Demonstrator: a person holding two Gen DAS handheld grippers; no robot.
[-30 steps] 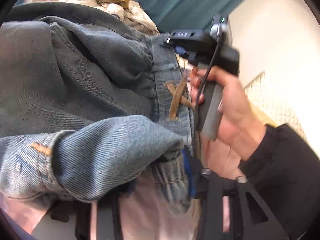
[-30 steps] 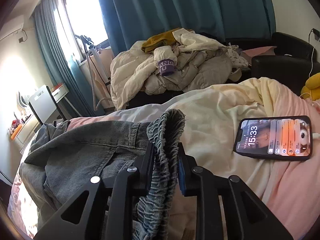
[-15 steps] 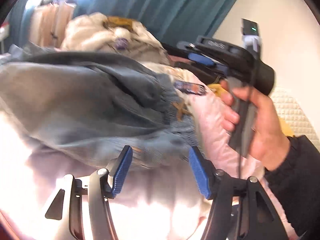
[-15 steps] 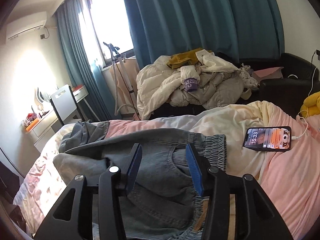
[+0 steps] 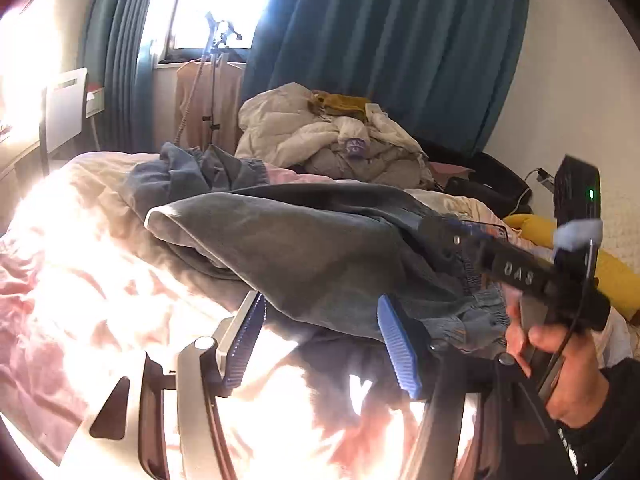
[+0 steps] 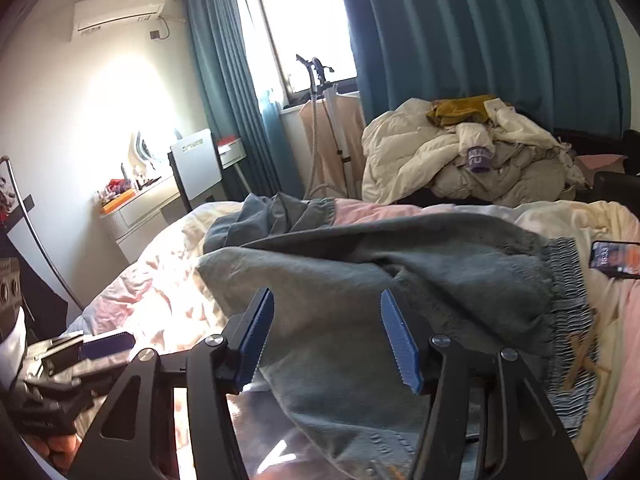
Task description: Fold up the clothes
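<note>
A pair of grey-blue jeans (image 5: 320, 248) lies folded over on the pink and cream bed (image 5: 60, 280), its elastic waistband (image 6: 568, 312) to the right with a tan drawstring (image 6: 580, 356). My left gripper (image 5: 320, 304) is open just short of the jeans' near edge, with nothing between its blue pads. My right gripper (image 6: 326, 298) hangs above the jeans (image 6: 420, 272); its jaws are opening and grip nothing. A hand (image 5: 560, 364) in a black sleeve holds the right gripper (image 5: 516, 272) at the right of the left wrist view. The left gripper (image 6: 104, 342) shows low on the left of the right wrist view.
A phone (image 6: 616, 258) with a lit screen lies on the bed right of the waistband. A heap of pale clothes (image 6: 460, 160) is piled beyond the bed before teal curtains. A garment steamer stand (image 6: 320, 120) and a desk (image 6: 140, 200) are at the left. A yellow cushion (image 5: 616, 276) lies far right.
Both grippers let go of the jeans and opened, then drew back and up. The jeans dropped onto the bed and now lie spread out ahead of both grippers.
</note>
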